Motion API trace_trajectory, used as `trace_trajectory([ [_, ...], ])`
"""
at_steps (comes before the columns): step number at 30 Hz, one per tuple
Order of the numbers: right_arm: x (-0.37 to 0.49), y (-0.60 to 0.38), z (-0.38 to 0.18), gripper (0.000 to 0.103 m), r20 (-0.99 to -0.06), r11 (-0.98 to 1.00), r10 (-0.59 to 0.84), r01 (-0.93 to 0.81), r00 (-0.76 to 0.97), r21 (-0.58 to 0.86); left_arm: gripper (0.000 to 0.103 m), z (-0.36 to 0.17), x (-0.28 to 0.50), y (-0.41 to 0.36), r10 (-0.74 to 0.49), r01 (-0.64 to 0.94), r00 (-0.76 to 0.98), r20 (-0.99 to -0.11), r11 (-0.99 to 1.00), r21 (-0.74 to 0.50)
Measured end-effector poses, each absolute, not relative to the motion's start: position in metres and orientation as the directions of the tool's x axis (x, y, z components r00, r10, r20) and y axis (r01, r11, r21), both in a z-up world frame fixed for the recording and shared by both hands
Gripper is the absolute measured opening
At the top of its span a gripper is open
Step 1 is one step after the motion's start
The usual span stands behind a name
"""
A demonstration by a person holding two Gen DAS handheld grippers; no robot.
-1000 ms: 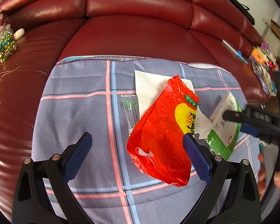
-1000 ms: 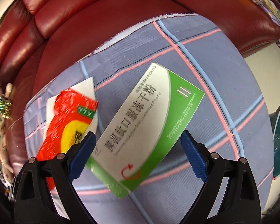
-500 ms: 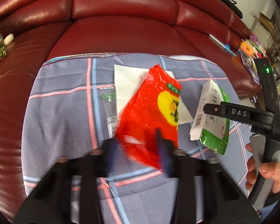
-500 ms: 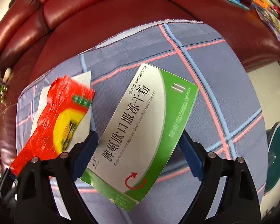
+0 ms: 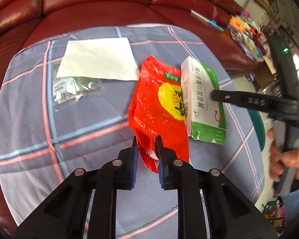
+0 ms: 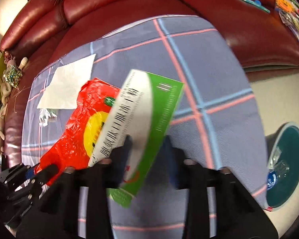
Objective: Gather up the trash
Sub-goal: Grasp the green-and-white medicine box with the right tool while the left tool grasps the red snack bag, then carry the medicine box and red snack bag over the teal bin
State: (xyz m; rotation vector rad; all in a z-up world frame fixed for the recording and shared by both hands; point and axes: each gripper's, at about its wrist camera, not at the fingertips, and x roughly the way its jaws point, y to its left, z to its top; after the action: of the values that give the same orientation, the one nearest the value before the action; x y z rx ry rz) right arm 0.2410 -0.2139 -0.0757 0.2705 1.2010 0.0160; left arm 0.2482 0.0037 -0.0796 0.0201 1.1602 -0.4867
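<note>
My left gripper (image 5: 146,146) is shut on the near end of a red and yellow plastic wrapper (image 5: 161,107), which it holds above the checked cloth (image 5: 89,131). The wrapper also shows in the right wrist view (image 6: 77,133). My right gripper (image 6: 147,141) is shut on a white and green medicine box (image 6: 141,119) and holds it just right of the wrapper; the box shows in the left wrist view (image 5: 201,101). A white paper napkin (image 5: 97,59) and a clear plastic sachet (image 5: 73,89) lie on the cloth.
The cloth covers a red leather sofa (image 5: 93,2). A teal bin (image 6: 287,163) with some trash in it stands on the floor to the right. Toys (image 6: 2,91) lie on the sofa's left end and colourful items (image 5: 247,33) on its right end.
My left gripper closed on the red wrapper and lifted it off the napkin. My right gripper closed on the medicine box and raised it. The clear sachet is now uncovered.
</note>
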Motion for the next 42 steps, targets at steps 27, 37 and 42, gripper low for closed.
trace_trajectory([
  [27, 0.243, -0.188, -0.084, 0.076, -0.924, 0.963, 0.12, 0.183, 0.364, 0.197, 0.009, -0.083, 0.231, 0.015, -0.29, 0.347, 0.359, -0.887, 0.924, -0.161],
  [37, 0.23, -0.193, -0.093, 0.072, -0.929, 0.976, 0.11, 0.14, 0.352, 0.169, 0.04, -0.103, 0.241, 0.005, -0.285, 0.341, 0.308, -0.908, 0.924, -0.175],
  [42, 0.214, -0.212, -0.09, 0.072, -0.921, 0.963, 0.153, 0.155, 0.359, 0.22, 0.014, -0.105, 0.238, -0.012, -0.294, 0.365, 0.303, -0.906, 0.914, -0.175],
])
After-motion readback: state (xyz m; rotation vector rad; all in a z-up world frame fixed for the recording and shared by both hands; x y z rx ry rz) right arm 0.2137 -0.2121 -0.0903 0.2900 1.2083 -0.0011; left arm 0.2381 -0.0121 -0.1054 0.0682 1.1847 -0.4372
